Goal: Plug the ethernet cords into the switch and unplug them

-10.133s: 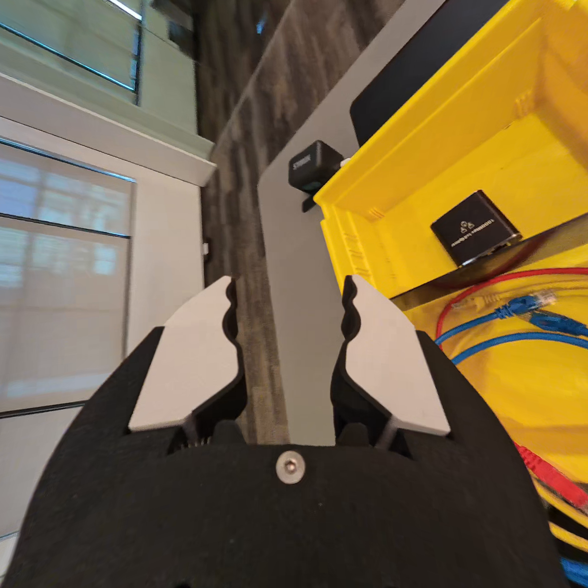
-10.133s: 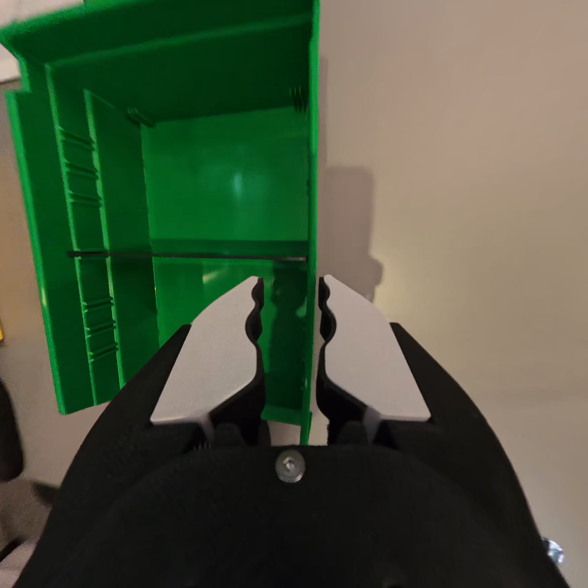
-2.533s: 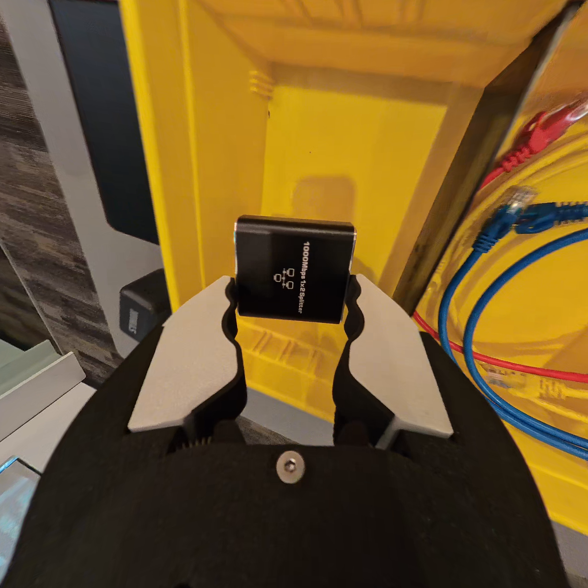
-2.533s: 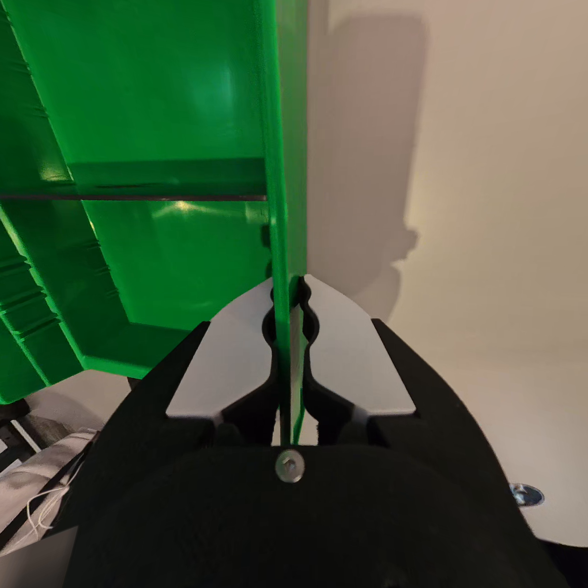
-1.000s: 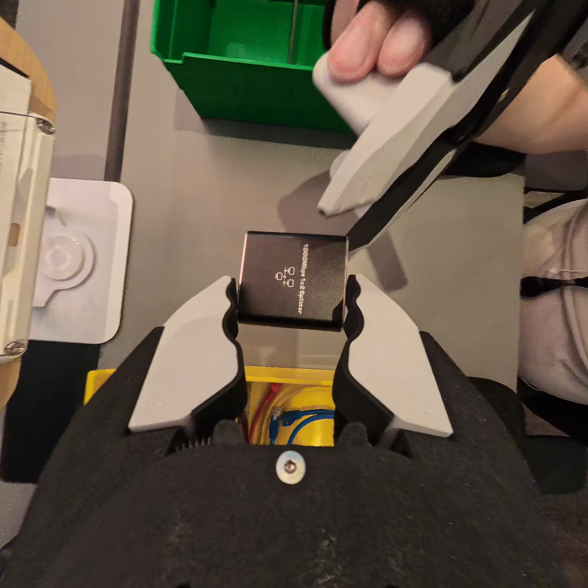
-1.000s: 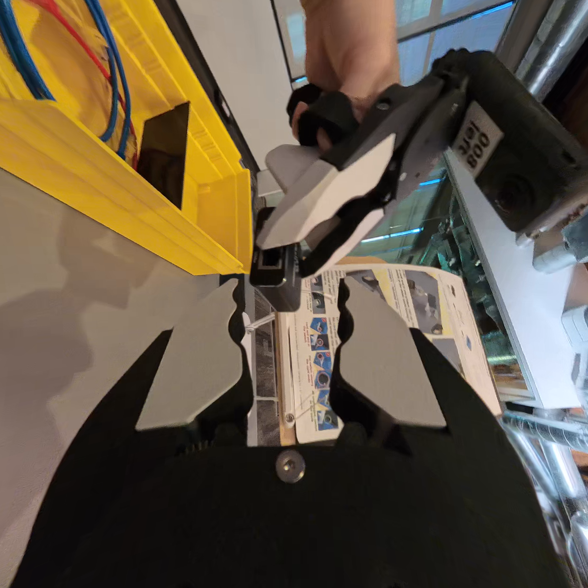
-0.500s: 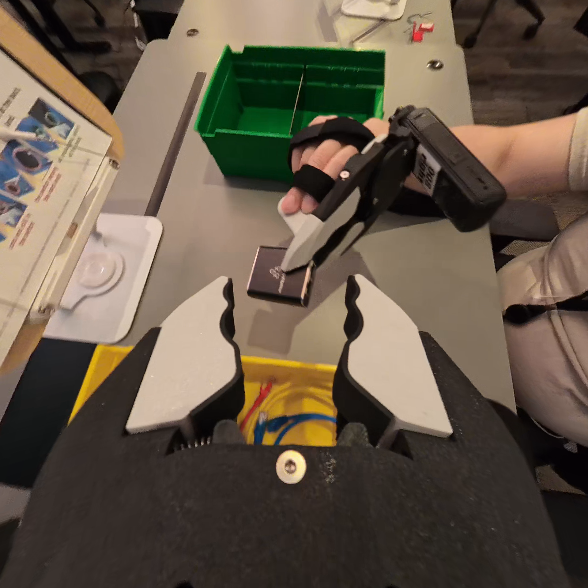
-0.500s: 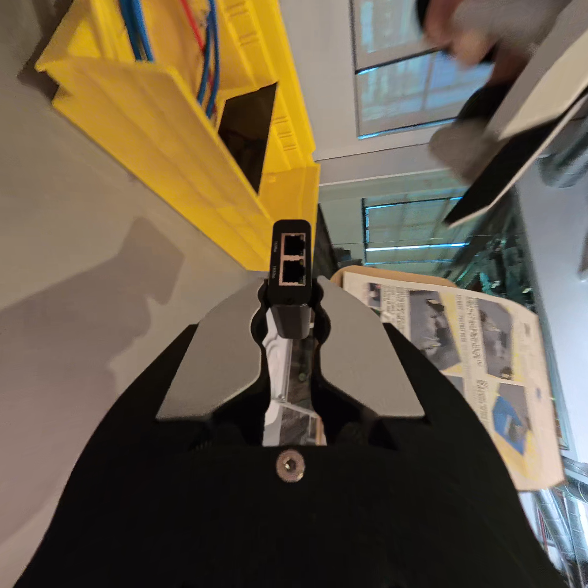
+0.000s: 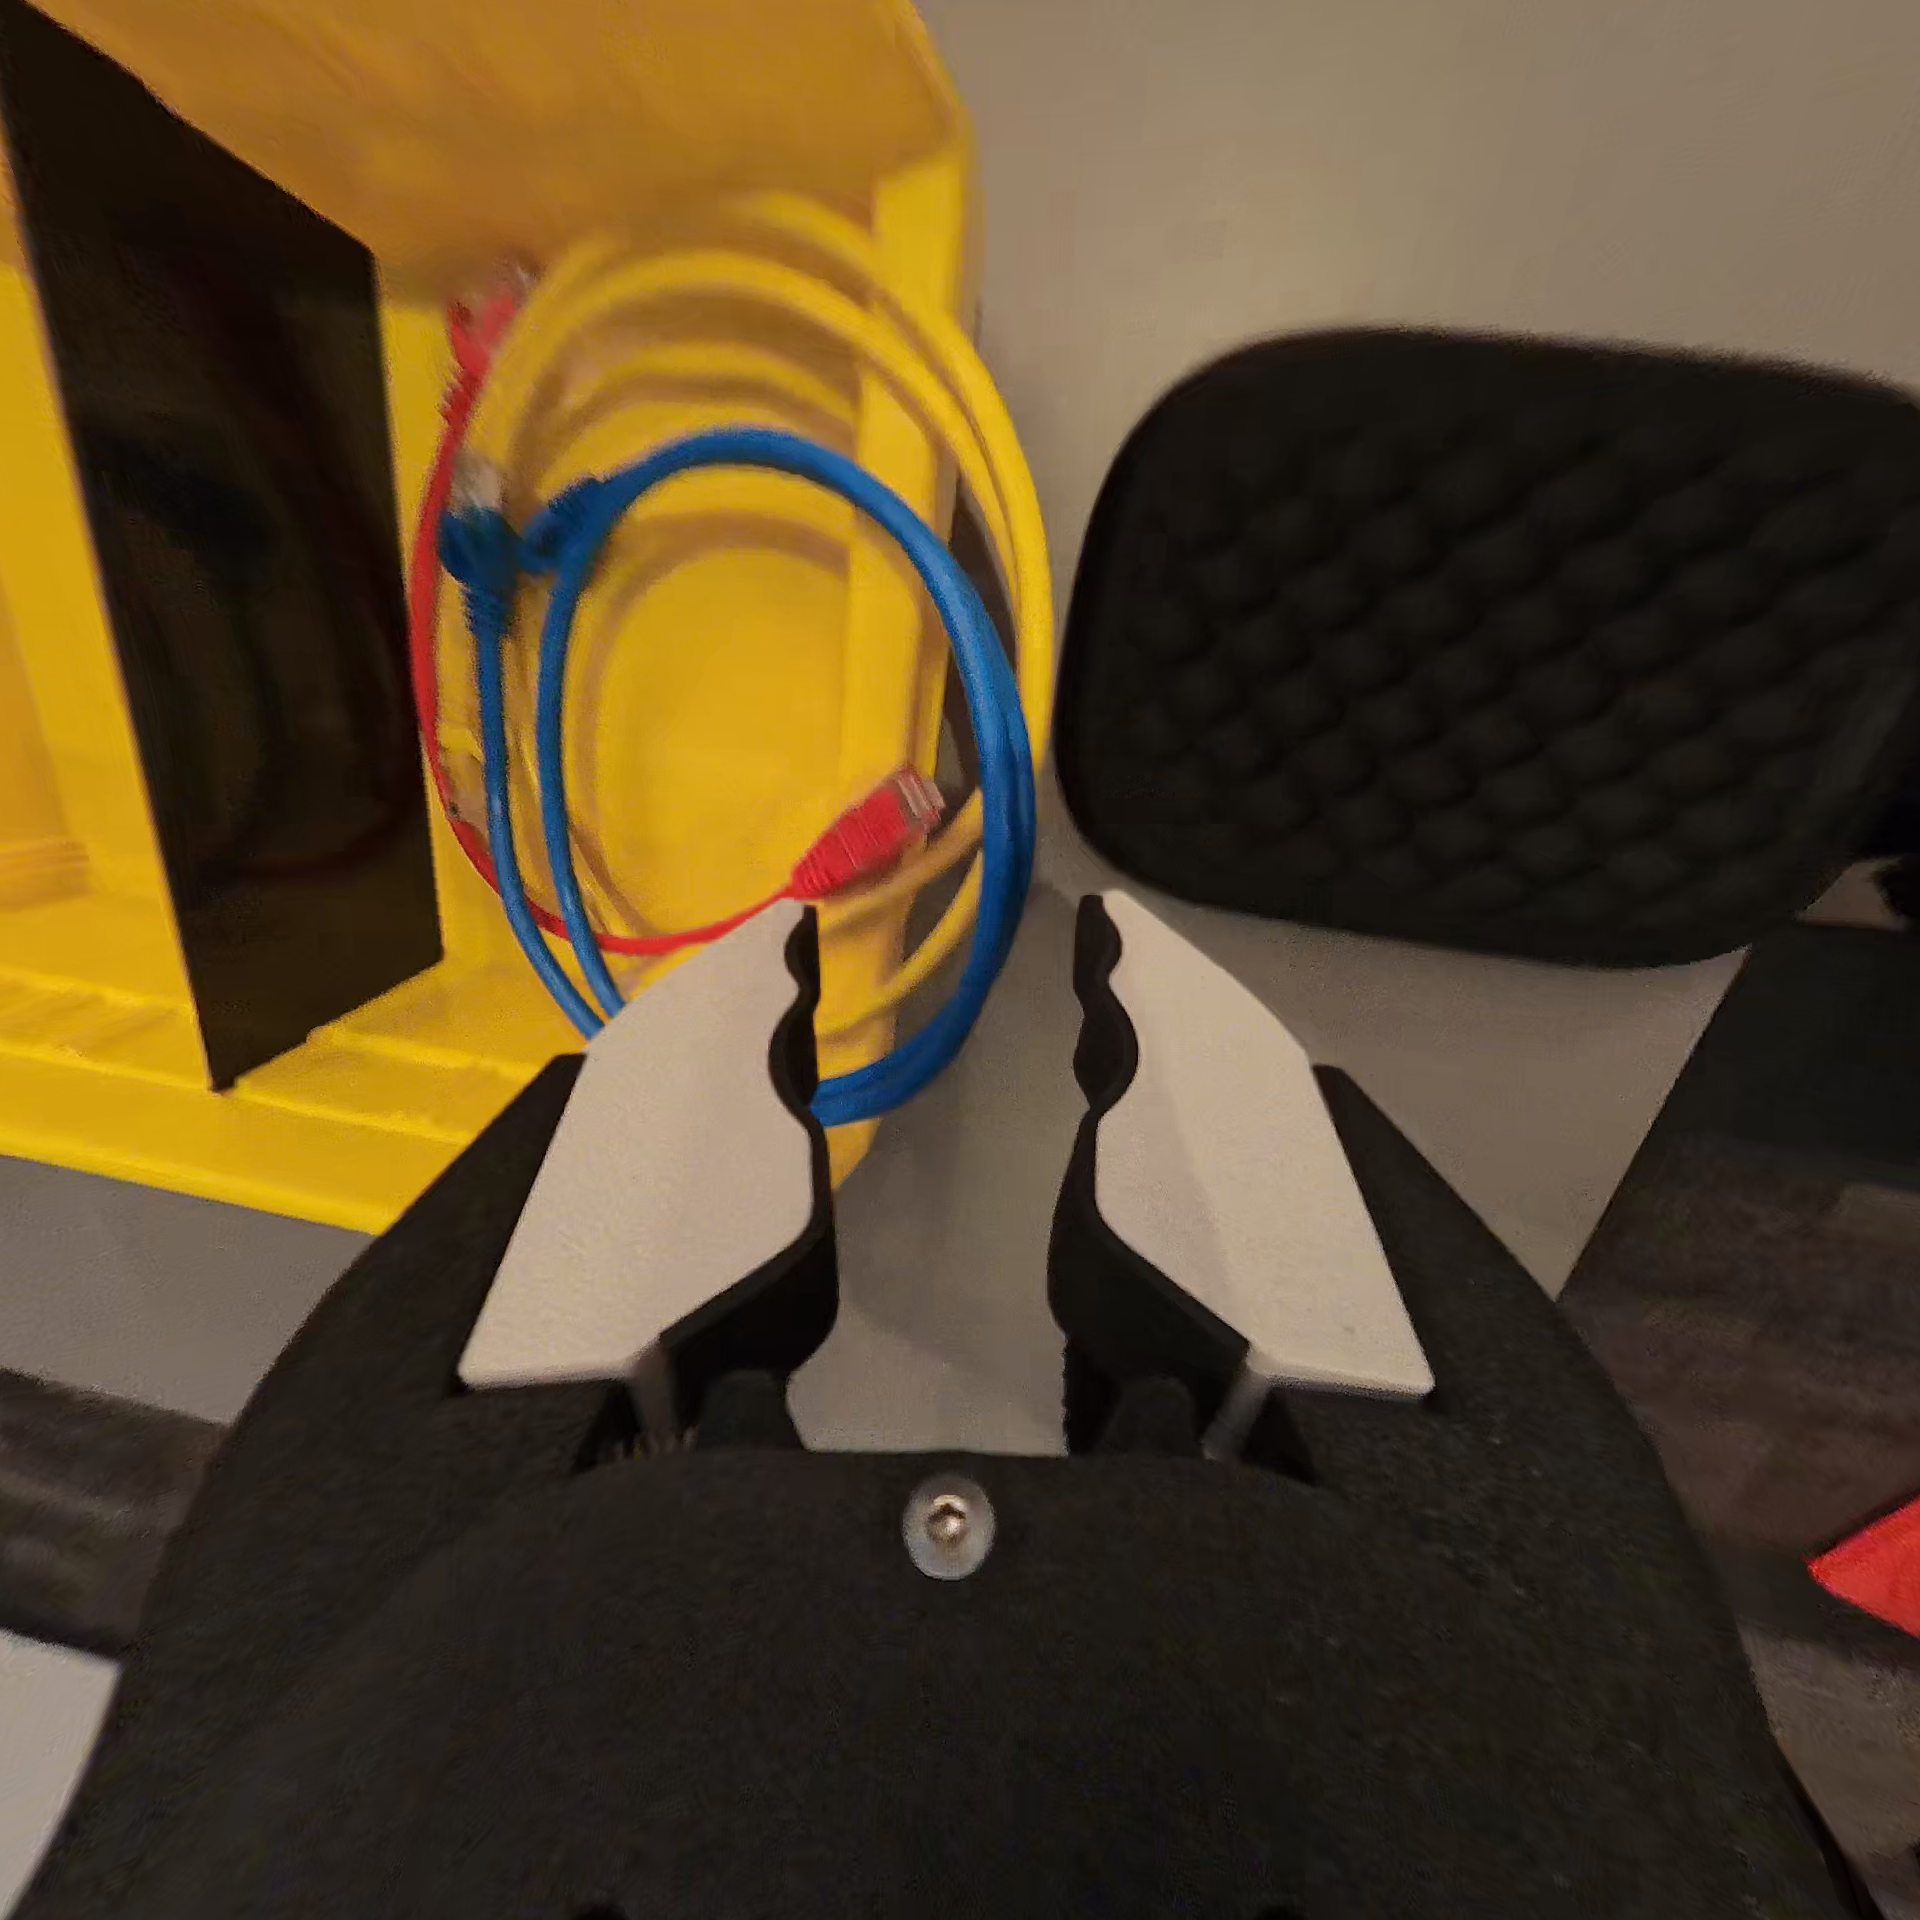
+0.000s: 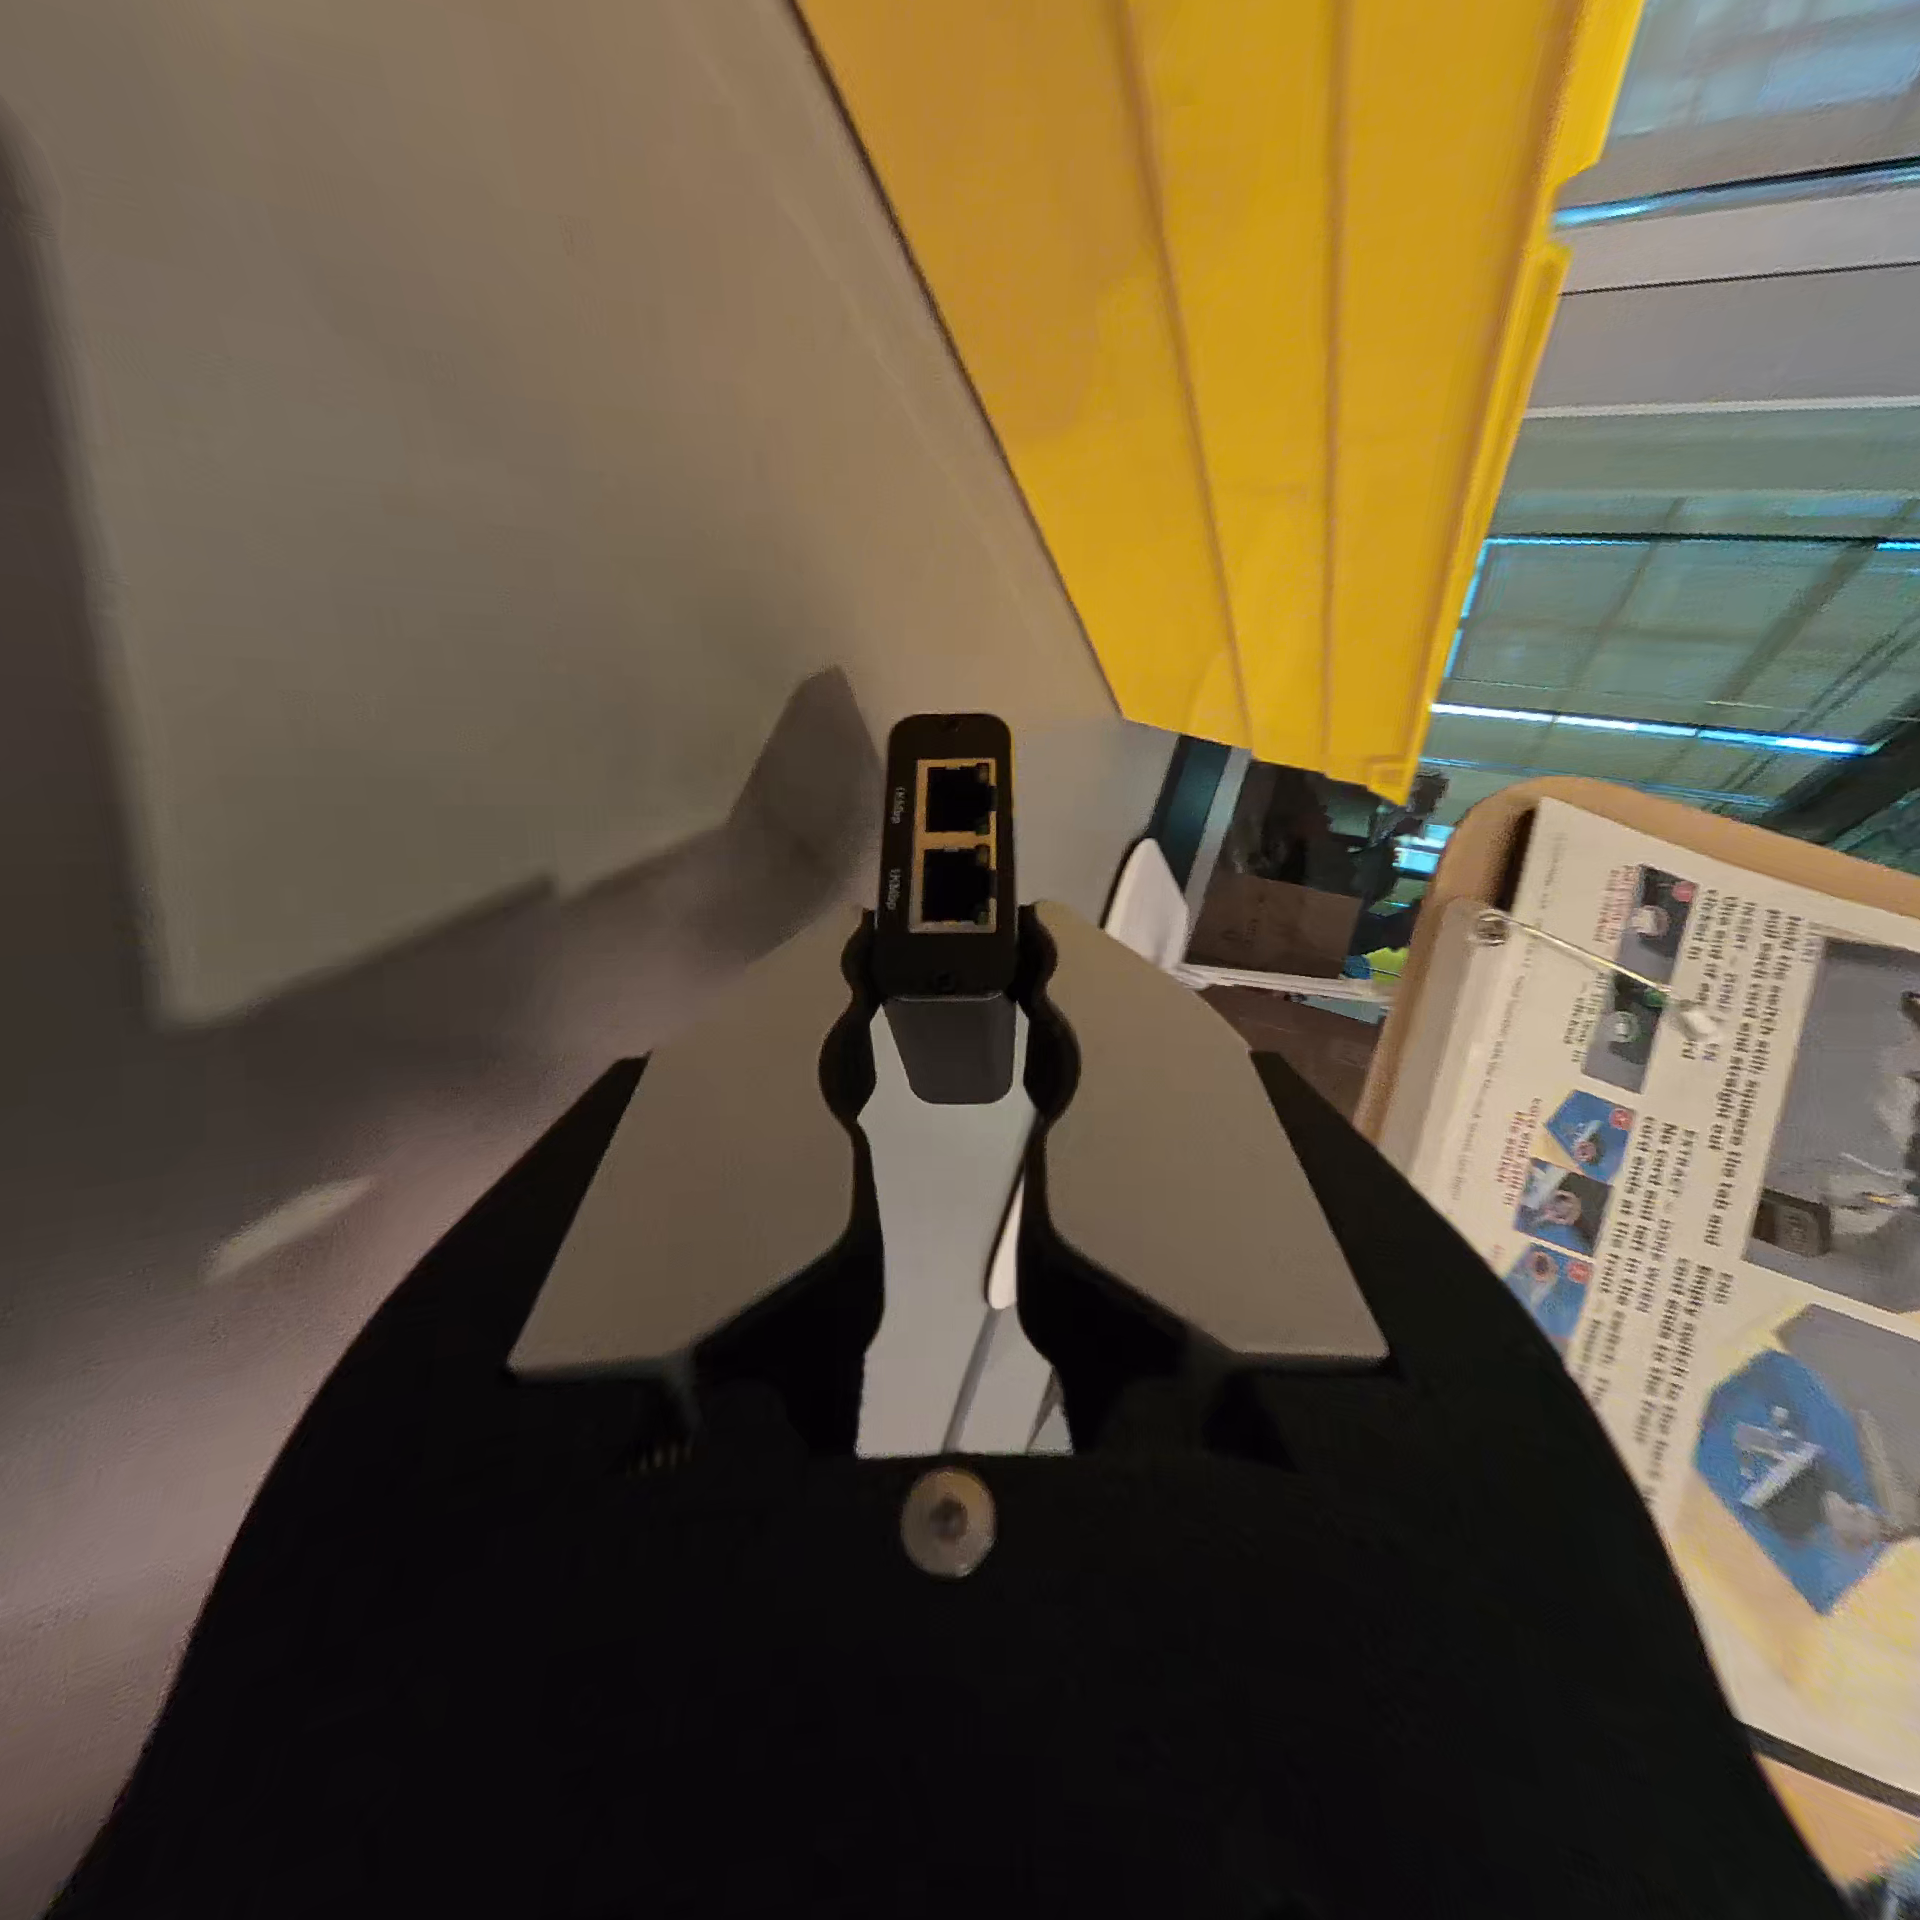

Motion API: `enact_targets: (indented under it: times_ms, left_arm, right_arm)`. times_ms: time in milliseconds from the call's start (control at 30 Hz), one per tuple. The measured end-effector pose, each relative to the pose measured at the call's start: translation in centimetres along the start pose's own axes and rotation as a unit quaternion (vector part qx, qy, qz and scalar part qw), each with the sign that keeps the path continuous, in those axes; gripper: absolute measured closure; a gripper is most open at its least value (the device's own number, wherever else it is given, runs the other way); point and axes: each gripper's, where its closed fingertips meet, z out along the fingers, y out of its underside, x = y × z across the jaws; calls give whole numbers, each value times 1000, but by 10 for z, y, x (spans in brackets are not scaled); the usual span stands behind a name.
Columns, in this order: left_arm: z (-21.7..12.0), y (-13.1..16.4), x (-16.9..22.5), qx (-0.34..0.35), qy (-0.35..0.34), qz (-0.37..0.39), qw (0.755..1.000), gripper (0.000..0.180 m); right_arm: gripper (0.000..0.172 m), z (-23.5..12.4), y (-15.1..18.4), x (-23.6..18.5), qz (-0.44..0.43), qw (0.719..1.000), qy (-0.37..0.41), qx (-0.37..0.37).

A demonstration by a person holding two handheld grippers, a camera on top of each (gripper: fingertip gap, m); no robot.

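My right gripper (image 10: 948,916) is shut on the small black switch (image 10: 951,831). It holds the switch by its flat sides, with the two empty ports facing the camera, above the grey table (image 10: 416,416). My left gripper (image 9: 945,909) is open and empty at the near corner of the yellow bin (image 9: 260,1122). In the bin lie coiled ethernet cords: a blue one (image 9: 987,665), a yellow one (image 9: 727,301) and a red one. The red cord's plug (image 9: 868,831) lies just beyond my left fingertip. The blue loop runs behind the fingers and is not gripped.
A black divider (image 9: 229,623) stands in the yellow bin left of the cords. A black padded chair seat (image 9: 1486,644) is to the right of the bin. In the right wrist view the bin's outer wall (image 10: 1247,364) is above, and an illustrated instruction board (image 10: 1714,1195) stands at the right. One gripper's finger ends stand about 25 cm off the other's.
My right gripper closed on the switch and my left gripper let it go. The left gripper then swung down to the yellow bin's cords and its jaws narrowed. The right gripper still holds the switch.
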Motion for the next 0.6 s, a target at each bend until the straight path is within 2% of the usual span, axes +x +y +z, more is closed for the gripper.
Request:
enact_targets:
  times_ms: [133,333,600]
  left_arm:
    - [10,20,-4,-19,-51,3,999,148]
    - [17,22,-1,-16,-71,36,997,170]
    - [-8,9,-10,23,-62,12,998,173]
  right_arm:
    - [146,4,3,-12,11,1000,-15,9]
    - [144,1,3,-17,23,999,-32,8]
    - [135,0,10,-27,33,997,-71,-29]
